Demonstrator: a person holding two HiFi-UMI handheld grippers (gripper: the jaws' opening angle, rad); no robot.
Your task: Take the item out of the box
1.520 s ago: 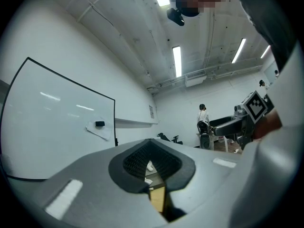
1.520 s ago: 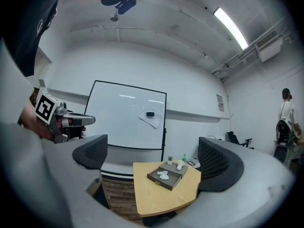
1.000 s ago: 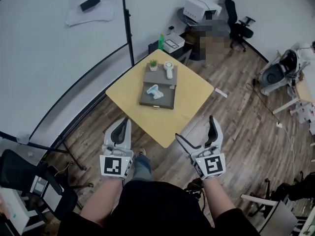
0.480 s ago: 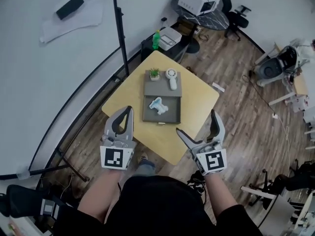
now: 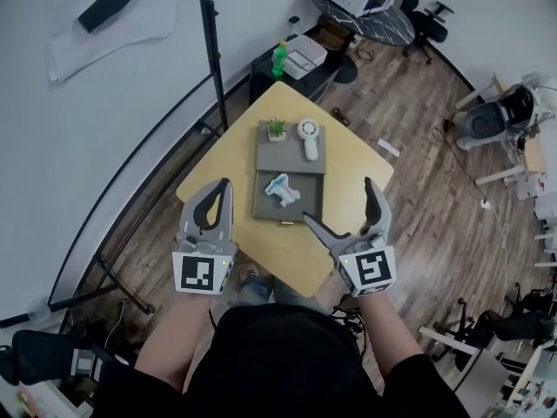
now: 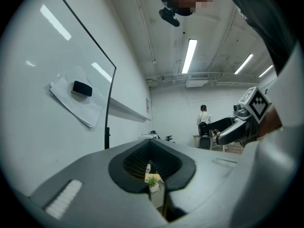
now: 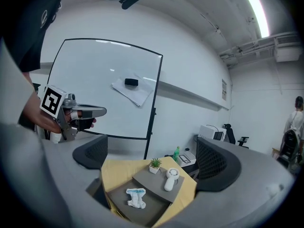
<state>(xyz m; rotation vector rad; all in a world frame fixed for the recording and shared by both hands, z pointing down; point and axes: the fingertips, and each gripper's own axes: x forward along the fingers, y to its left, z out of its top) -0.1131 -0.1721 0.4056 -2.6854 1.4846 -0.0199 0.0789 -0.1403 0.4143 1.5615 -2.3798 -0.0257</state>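
Dropping the right gripper [image 5: 338, 200], jaws wide apart and empty, straight over the item [image 5: 282, 190] in the open box [image 5: 306, 205] on the bench [image 5: 348, 164] looks cleanest; left gripper [image 5: 224, 184], jaws together, idle.

Small yellow square worktop [image 5: 352, 168] standing on a wood-plank floor [image 5: 418, 207]. Sitting directly on it is a flat grey box [image 5: 283, 157], set toward the far side, with its drawer [image 5: 300, 209] pulled open on the near side.

We list: left gripper [image 6: 151, 148], fingers [image 6: 95, 186] closed together, empty; small potted plant [image 6: 152, 181] seen through their hollow; whiteboard [image 6: 38, 141] at left.
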